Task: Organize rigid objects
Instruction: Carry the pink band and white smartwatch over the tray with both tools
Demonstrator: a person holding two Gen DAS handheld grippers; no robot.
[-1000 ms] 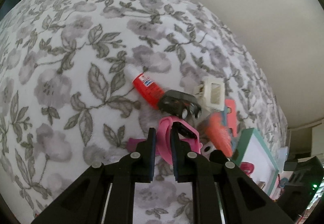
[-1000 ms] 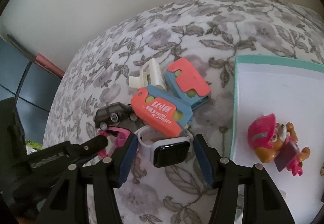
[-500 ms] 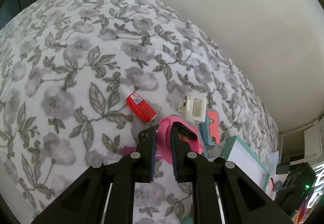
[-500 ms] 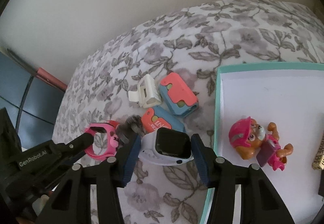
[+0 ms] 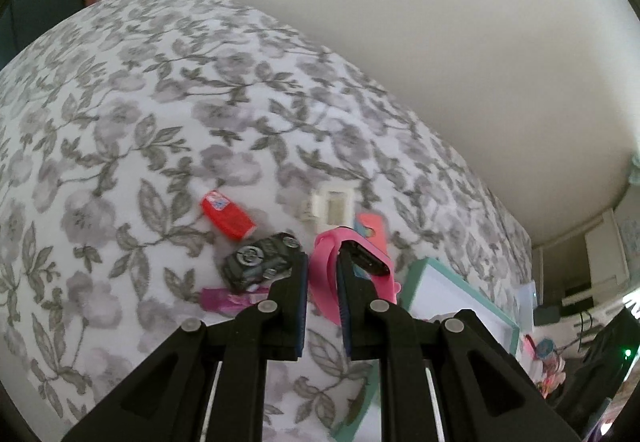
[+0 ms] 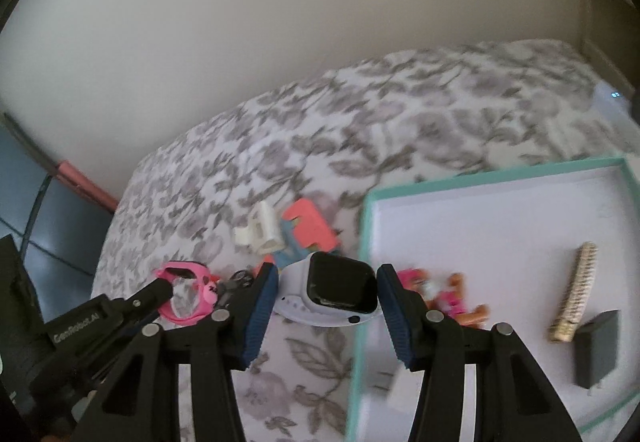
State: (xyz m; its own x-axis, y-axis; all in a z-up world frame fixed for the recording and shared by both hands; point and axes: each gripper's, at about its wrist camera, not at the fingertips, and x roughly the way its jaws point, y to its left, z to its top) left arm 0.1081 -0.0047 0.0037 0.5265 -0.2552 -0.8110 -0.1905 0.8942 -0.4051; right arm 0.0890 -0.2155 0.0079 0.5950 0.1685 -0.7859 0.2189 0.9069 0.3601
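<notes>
My left gripper [image 5: 323, 274] is shut on the strap of a pink kids' watch [image 5: 352, 266] and holds it above the floral bedspread [image 5: 120, 130]; it also shows in the right wrist view [image 6: 186, 294]. My right gripper [image 6: 326, 290] is shut on a white smartwatch with a black screen [image 6: 340, 284], lifted beside the teal-rimmed white tray [image 6: 364, 242]. On the bed lie a red tube [image 5: 226, 214], a dark toy car [image 5: 260, 266], a cream clip [image 5: 334, 204] and coral-and-blue toys [image 6: 308, 230].
In the tray lie a pink toy pup figure [image 6: 448, 298], a beige comb-like piece [image 6: 574, 298] and a dark block [image 6: 596, 348]. A small magenta item [image 5: 228, 300] lies by the car. A cream wall runs behind the bed.
Both grippers have risen with their watches, so the bed's objects look smaller. The right gripper has carried the white watch rightward to the tray's left rim.
</notes>
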